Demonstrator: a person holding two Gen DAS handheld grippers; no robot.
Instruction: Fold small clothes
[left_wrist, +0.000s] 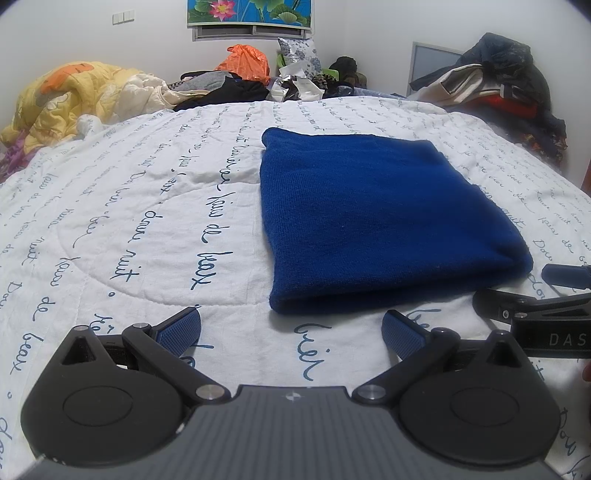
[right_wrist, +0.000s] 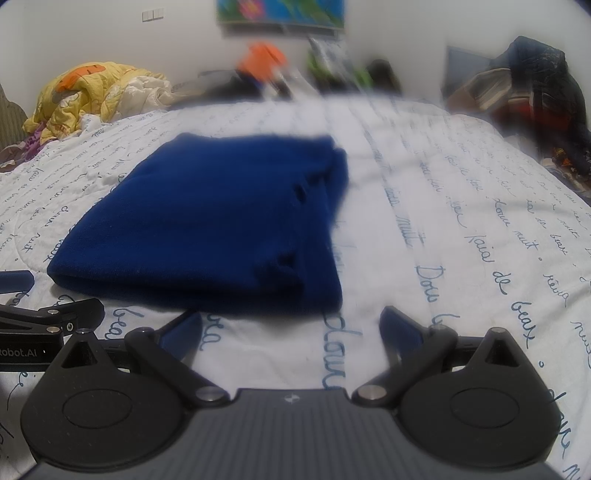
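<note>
Hovering just short of the folded blue garment (left_wrist: 384, 221), left gripper (left_wrist: 291, 332) and right gripper (right_wrist: 291, 328) gape wide (both empty).

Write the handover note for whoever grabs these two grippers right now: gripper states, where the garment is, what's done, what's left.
Left gripper: open, empty, low over the quilt, just short of the near-left corner of the blue knit garment.
Right gripper: open, empty, near the garment's near-right corner.
Garment: lies flat mid-bed, folded into a compact rectangle with layered edges on its right side.
Done: the fold looks finished.
Left: probably tidy those right-hand edges or set it aside, then take another piece; piles of clothes sit at the far end.
</note>
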